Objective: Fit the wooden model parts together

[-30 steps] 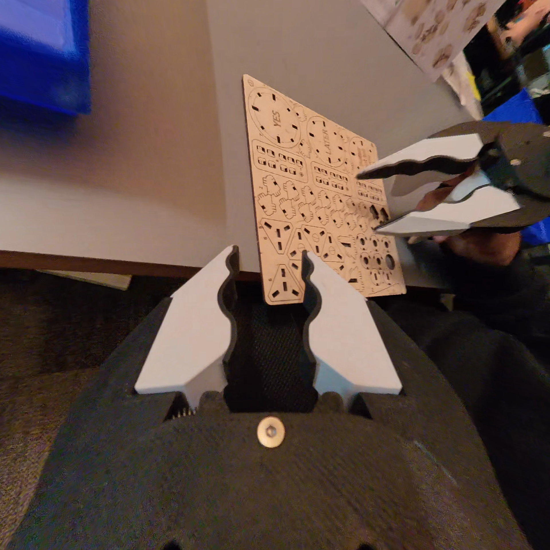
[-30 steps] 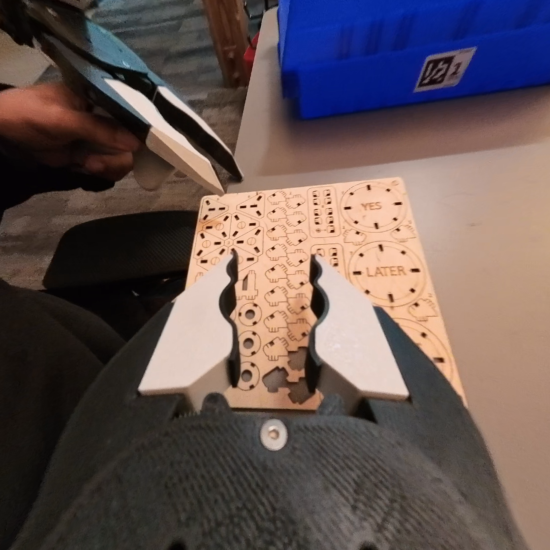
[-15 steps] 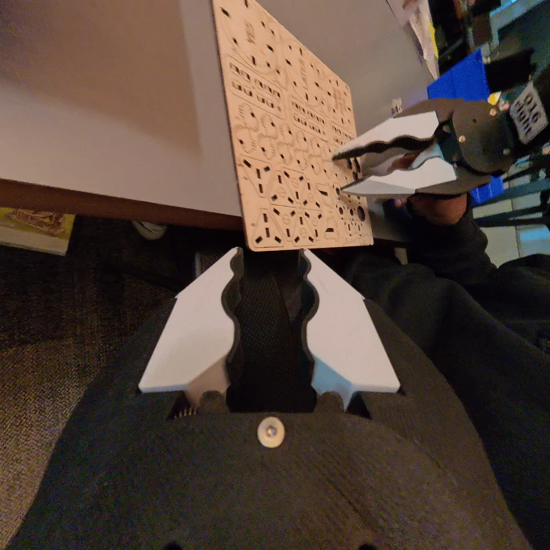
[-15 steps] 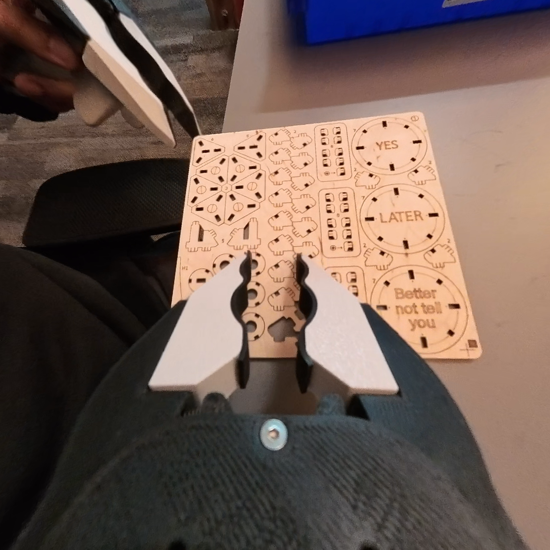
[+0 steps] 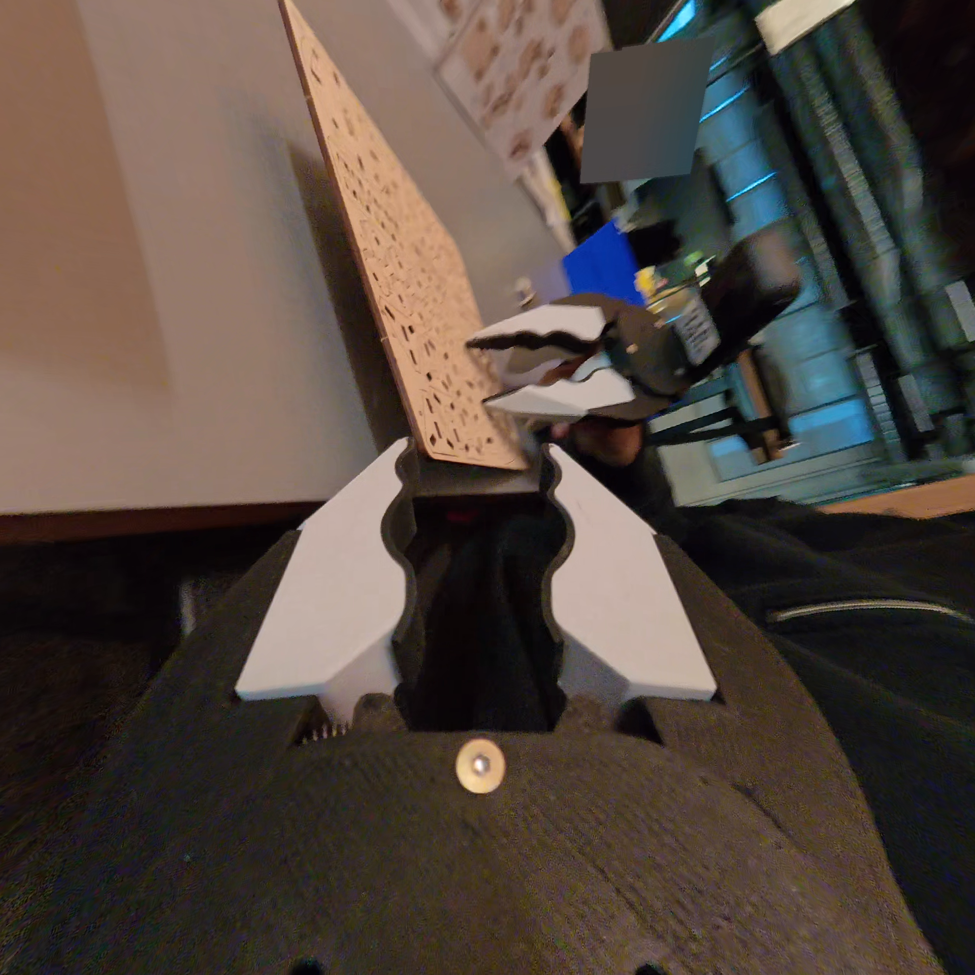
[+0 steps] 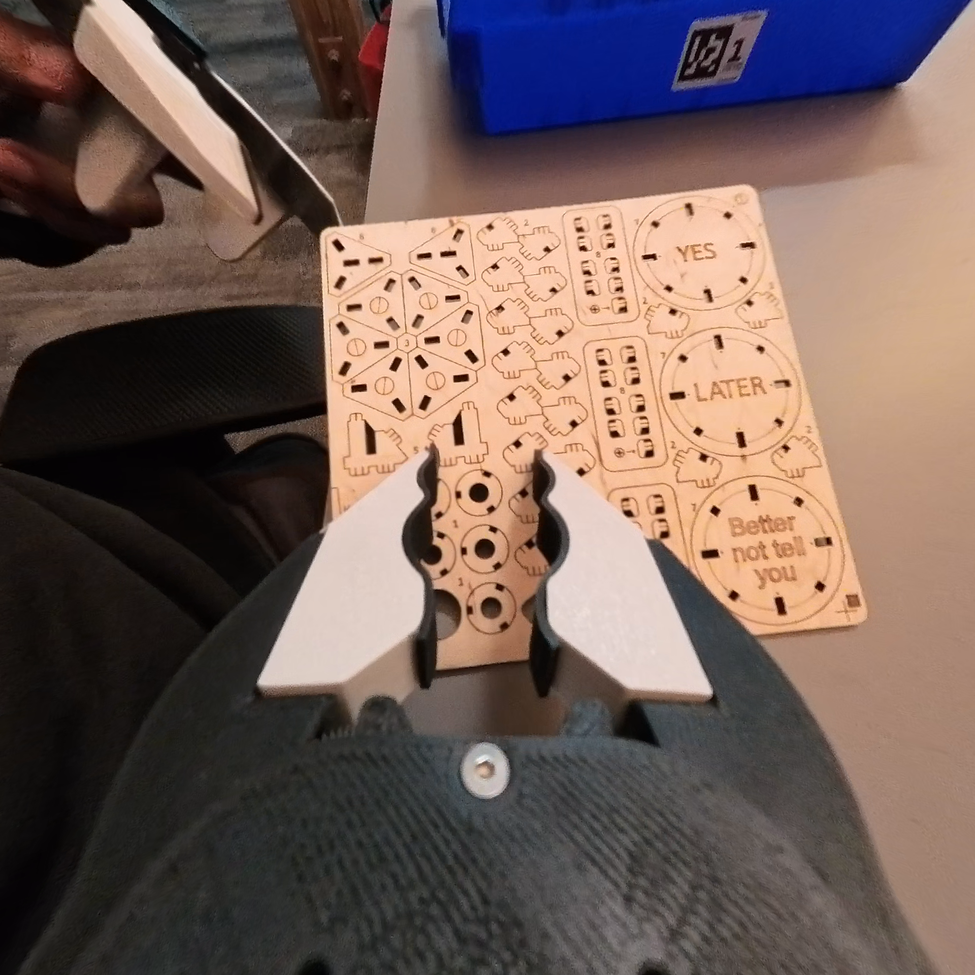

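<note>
Plywood sheet: pale laser-cut puzzle sheet lies flat on the grey table, its near-left corner jutting past the table edge over a dark chair seat; a few part outlines near that corner are already empty holes
Right tongs: right gripper hangs low over the sheet's near edge, jaws parted with nothing between them, tips above the ring-shaped parts; whether the tips touch the wood cannot be told
Left tongs: left gripper sits below table level, jaws spread wide and empty, the overhanging corner just ahead of its tips and not clamped
Surroundings: blue bin well behind the sheet; patterned paper farther along the table
Risk, sheet: pressing on the overhanging corner could tip or slide the sheet off the edge, as nothing pins it
Risk, parts: a loosened piece near the edge would likely drop to the floor
Risk, wood: thin tabs may snap if twisted
Risk, view: left picture is blurred, so the corner's contact is uncertain
</note>
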